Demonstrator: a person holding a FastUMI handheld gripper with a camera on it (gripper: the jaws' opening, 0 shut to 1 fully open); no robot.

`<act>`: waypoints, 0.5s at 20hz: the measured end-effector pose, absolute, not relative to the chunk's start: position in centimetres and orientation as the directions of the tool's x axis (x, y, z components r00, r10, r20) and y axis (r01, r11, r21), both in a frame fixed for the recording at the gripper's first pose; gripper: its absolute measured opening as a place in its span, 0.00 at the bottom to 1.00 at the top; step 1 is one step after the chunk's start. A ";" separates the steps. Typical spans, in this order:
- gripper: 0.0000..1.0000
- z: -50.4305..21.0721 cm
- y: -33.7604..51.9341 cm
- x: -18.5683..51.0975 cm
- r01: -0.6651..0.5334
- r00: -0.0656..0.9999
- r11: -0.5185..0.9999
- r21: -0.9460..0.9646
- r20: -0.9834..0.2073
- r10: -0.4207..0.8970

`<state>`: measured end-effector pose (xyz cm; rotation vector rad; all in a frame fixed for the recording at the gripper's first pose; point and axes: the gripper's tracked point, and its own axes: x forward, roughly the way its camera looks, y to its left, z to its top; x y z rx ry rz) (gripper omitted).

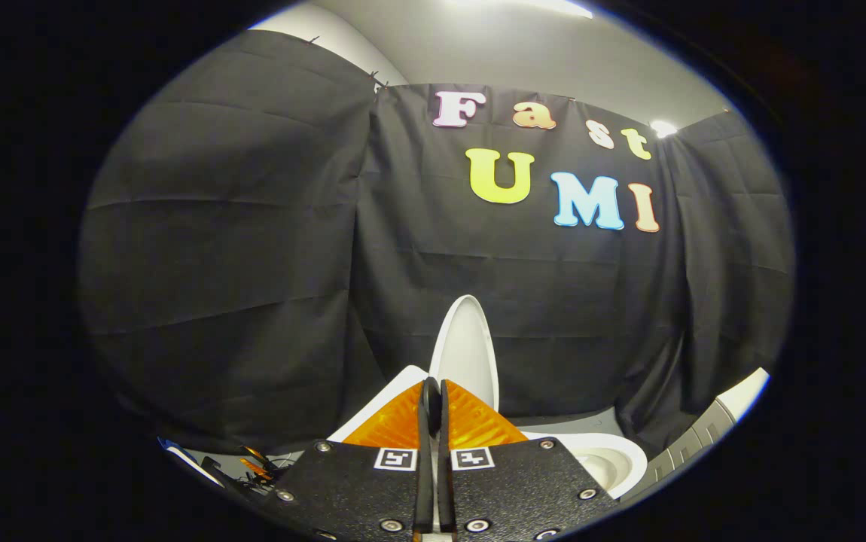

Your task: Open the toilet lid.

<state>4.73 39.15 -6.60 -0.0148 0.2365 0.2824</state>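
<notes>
Tongs in the gripper view: fingers pressed together, no gap showing between them, nothing clamped, tips pointing forward and slightly up. Toilet lid stands just beyond the fingertips, a touch to their right, already raised; it looks upright, long axis near vertical, its pale inner face turned this way, top edge rounded, back against the black cloth wall. Fingertips overlap the lid's lower left edge in the view; cannot tell whether they touch it or sit just in front. Toilet bowl lies lower right of the fingers, rim open to view, inside looks pale and empty as far as visible. A white slanted part, maybe seat or tank edge, pokes out left of the fingers; too hidden to name. Judgement: lid reads as open, task seems essentially done, any coming move is just backing the tongs off without knocking the lid forward.
</notes>
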 end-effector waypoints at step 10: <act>0.20 -7.0 38.5 4.5 -0.328 0.890 0.940 0.096 -0.304 0.341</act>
